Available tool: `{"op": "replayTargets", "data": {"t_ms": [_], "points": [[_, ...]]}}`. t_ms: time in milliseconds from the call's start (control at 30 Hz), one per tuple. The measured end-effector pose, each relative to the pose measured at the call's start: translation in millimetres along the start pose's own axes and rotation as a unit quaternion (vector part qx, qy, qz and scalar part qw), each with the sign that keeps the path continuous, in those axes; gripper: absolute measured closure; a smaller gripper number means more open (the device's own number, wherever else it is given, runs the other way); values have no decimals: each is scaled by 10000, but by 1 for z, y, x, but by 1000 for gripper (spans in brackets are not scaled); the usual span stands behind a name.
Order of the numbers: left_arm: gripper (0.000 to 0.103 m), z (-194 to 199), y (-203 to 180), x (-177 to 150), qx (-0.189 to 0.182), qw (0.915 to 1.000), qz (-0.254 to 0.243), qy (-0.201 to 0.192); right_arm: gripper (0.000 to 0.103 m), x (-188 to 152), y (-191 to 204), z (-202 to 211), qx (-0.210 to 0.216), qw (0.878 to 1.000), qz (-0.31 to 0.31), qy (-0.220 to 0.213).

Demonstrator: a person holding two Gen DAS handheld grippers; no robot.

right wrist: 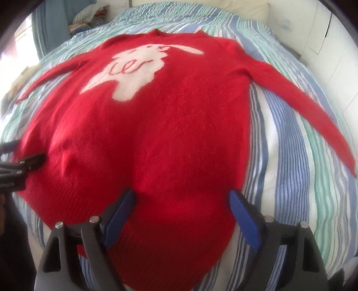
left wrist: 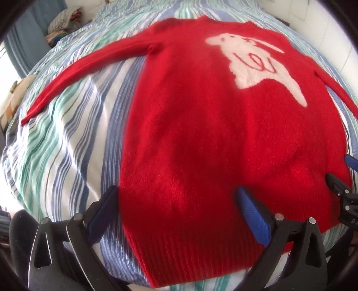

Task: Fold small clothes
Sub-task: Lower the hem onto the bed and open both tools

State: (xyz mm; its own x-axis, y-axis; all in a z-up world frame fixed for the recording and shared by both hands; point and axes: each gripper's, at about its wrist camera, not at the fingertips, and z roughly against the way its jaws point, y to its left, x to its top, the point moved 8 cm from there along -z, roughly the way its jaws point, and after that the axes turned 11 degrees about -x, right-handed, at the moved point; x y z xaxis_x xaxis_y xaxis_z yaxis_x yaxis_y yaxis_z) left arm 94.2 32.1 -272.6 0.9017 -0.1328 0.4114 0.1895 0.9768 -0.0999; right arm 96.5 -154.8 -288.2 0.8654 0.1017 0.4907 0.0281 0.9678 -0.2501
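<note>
1. Two views show one red sweater (left wrist: 201, 134) spread flat, front side up, on a bed with a striped bedspread (left wrist: 67, 145) in blue, green and white.
2. Left wrist view: the left gripper (left wrist: 176, 201) is released, its blue-padded fingers (left wrist: 252, 215) spread wide just above the hem end of the sweater. The left finger is over the bedspread just beside the sweater's side edge; the right finger is over the red knit. Neither finger pinches any cloth.
3. In the same view, one sleeve (left wrist: 89, 67) stretches out straight to the left across the stripes, well away from the gripper. A white animal picture (left wrist: 252, 62) sits on the chest, toward the far right. The ribbed hem (left wrist: 190, 257) lies between the fingers at the near edge. The right gripper (left wrist: 342, 190) shows at the right border, over the sweater's other side. A pile of cloth (left wrist: 64, 20) lies beyond the far left corner of the bed.
4. Right wrist view: the right gripper (right wrist: 181, 201) is also released, blue pads (right wrist: 243, 219) far apart, both over the lower part of the sweater (right wrist: 156, 134) near its hem. Nothing is gripped between them.
5. In that view, the other sleeve (right wrist: 313, 105) runs out to the right over the bedspread (right wrist: 302, 179). The white picture (right wrist: 138, 67) is at upper left of the chest. The left gripper (right wrist: 29, 163) pokes in from the left border, at the sweater's side edge; its fingers look parted.
</note>
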Motion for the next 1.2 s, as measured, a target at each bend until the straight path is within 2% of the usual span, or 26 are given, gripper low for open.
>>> {"op": "replayTargets", "data": {"t_ms": [167, 233, 333, 467, 567, 667, 767, 867, 967, 1100, 1133, 1200], "points": [[1, 1, -2, -2, 8, 10000, -6, 13, 15, -4, 0, 2, -73, 10000, 16, -23], [1, 1, -3, -4, 0, 10000, 17, 22, 6, -6, -2, 0, -194, 9998, -3, 6], [1, 3, -5, -7, 12, 10000, -18, 15, 4, -9, -8, -5, -115, 9997, -205, 118], [1, 7, -3, -4, -41, 9999, 45, 104, 4, -8, -8, -3, -161, 9996, -152, 167], [2, 22, -4, 3, -163, 9998, 94, -13, 7, -4, -12, 8, -195, 9993, -245, 213], [2, 33, -10, 15, -398, 9987, 150, -265, 8, 12, -14, 30, -366, 9990, -199, -137], [1, 22, -12, 24, -425, 9987, 155, -242, 8, 30, -8, 44, -254, 9983, -165, -488], [0, -9, -13, 21, -253, 9995, 16, 207, 8, 35, 5, 36, -65, 9990, -60, -428], [2, 9, -17, 27, -346, 9994, -17, -47, 9, 31, 7, 23, 235, 9996, -175, -37], [2, 37, -5, 34, -463, 9981, 132, -394, 8, 42, -32, 41, 323, 9957, -675, -537], [2, 42, 1, 35, -437, 9979, 180, -451, 8, 46, -45, 37, 374, 9946, -797, -550], [2, 52, 14, 38, -368, 9973, 277, -571, 9, 48, -72, 14, 682, 9923, -1017, -193]]}}
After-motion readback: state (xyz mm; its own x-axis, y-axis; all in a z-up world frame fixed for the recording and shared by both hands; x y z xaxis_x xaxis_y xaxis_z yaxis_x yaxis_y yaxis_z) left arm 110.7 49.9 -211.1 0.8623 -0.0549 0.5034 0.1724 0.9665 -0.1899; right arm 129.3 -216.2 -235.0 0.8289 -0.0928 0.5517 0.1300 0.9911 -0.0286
